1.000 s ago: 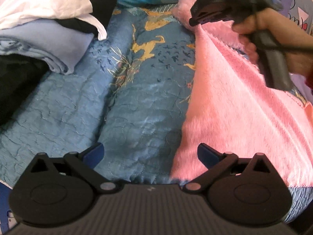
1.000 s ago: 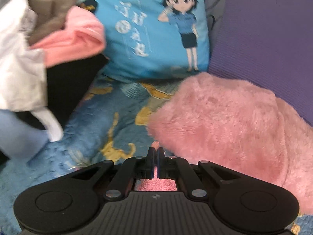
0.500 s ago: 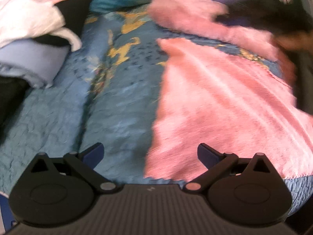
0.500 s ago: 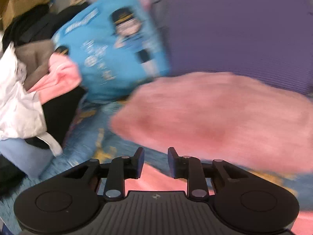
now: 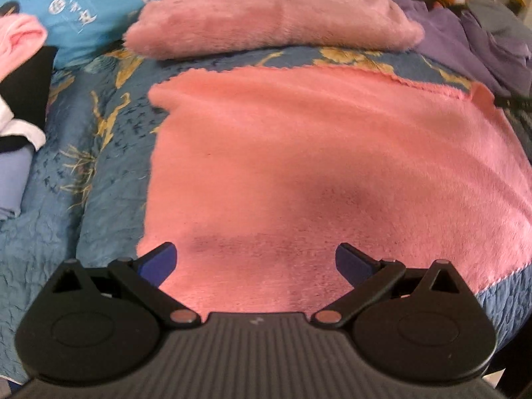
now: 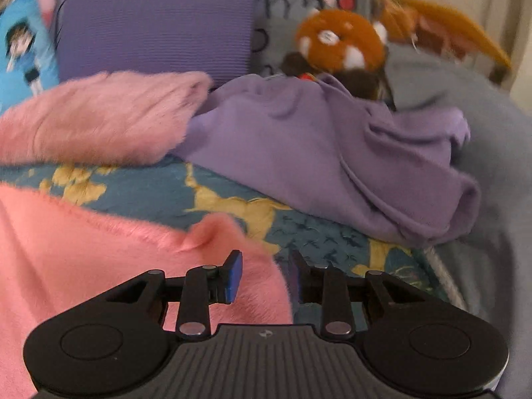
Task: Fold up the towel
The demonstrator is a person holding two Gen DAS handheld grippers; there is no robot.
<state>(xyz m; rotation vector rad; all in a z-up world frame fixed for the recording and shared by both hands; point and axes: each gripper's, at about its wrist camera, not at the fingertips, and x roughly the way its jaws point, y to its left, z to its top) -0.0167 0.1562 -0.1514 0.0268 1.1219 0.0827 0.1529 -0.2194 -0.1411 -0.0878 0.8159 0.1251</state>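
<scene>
Hovering nearest, the left gripper (image 5: pixel 256 261), fingers spread wide and holding nothing, over the near edge of the towel (image 5: pixel 319 166). Lying flat and spread open on the blue bedspread (image 5: pixel 109 166), this pink towel, its near left corner sitting just by the left finger and its far edge running ragged across the bed. Sitting over the towel's far right corner (image 6: pixel 212 232), the right gripper (image 6: pixel 266 276), fingers parted a moderate way and gripping nothing, the corner curling up slightly just beyond the left fingertip. Lying beyond the towel's far edge, a fluffy pink blanket (image 5: pixel 272 13), rolled lengthwise across the bed. Resting to the far left, a blue cushion (image 5: pixel 83 10) with a cartoon print, and piled clothes (image 5: pixel 20 76) at the left edge. Bunching to the far right, a purple cloth (image 6: pixel 332 153), with an orange stuffed animal (image 6: pixel 339 46) sitting behind it against a purple pillow (image 6: pixel 156 23).
</scene>
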